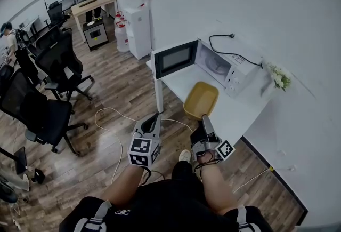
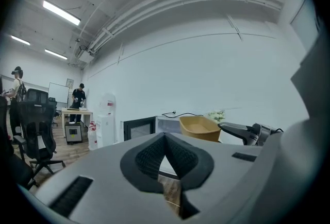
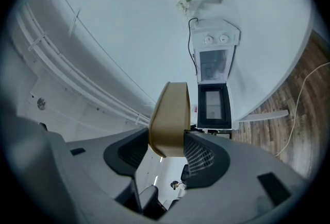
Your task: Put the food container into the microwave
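A tan food container (image 1: 201, 100) hangs over the near part of the white table (image 1: 234, 116), short of the microwave. My right gripper (image 1: 204, 120) is shut on the container's near rim; in the right gripper view the container (image 3: 169, 119) fills the gap between the pads. The white microwave (image 1: 224, 63) stands on the table with its door (image 1: 175, 58) swung open to the left and the cavity showing. My left gripper (image 1: 155, 120) is shut and holds nothing, low and left of the container. In the left gripper view the container (image 2: 200, 127) and microwave (image 2: 149, 128) lie ahead.
A black power cable (image 1: 226, 47) runs over the microwave top. A small flower bunch (image 1: 279, 76) sits at the table's far corner. A white cord (image 1: 114, 119) lies on the wood floor. Office chairs (image 1: 45, 97) stand to the left, a water dispenser (image 1: 137, 23) by the wall.
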Motion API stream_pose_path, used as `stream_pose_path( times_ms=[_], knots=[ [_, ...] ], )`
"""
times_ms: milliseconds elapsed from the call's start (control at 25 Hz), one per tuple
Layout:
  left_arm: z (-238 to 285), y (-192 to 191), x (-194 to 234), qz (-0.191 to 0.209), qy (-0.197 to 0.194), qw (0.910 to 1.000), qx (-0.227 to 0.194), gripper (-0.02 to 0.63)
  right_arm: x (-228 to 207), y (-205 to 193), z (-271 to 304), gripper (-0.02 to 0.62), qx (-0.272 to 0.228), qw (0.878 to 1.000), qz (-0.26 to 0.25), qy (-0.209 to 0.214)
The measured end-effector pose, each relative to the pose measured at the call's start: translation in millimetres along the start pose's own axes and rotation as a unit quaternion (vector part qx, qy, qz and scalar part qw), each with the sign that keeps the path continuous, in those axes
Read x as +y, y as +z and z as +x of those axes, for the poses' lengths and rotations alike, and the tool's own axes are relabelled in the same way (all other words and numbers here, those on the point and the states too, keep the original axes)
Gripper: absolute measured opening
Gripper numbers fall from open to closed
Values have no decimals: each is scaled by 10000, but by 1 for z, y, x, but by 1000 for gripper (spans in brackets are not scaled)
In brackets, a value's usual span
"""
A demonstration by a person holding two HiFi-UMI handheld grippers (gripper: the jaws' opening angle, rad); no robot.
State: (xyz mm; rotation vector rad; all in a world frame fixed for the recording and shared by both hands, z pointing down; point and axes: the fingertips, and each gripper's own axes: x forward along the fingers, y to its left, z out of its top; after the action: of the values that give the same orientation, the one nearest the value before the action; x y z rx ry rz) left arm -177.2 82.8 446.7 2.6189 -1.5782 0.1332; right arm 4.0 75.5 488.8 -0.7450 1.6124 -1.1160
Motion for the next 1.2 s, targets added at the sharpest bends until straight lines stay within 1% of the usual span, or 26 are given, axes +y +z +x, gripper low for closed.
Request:
stream_pose_path(
  times_ms=[160, 320, 520, 760, 920, 1200],
  knots=[
    [22, 0, 10, 18, -27, 10000, 10, 12, -15, 9, 22, 221, -25, 10000, 61, -29],
    [52, 0, 19, 12, -45, 10000, 52, 14, -26, 23, 47, 221, -62, 9999, 108, 64],
    [102, 0, 26, 50, -126, 9999, 76, 12, -51, 53, 79, 221, -161, 9997, 153, 30],
    [168, 15, 37, 86, -183, 9997, 111, 12, -71, 96, 129, 221, -277, 9994, 192, 45],
    [213, 16, 33, 92, -266, 9994, 224, 12, -88, 125, 150, 221, -327, 9993, 163, -46],
    [294, 22, 20, 162, -422, 9982, 386, 12, -117, 169, 188, 221, -251, 9993, 264, -129]
  ],
)
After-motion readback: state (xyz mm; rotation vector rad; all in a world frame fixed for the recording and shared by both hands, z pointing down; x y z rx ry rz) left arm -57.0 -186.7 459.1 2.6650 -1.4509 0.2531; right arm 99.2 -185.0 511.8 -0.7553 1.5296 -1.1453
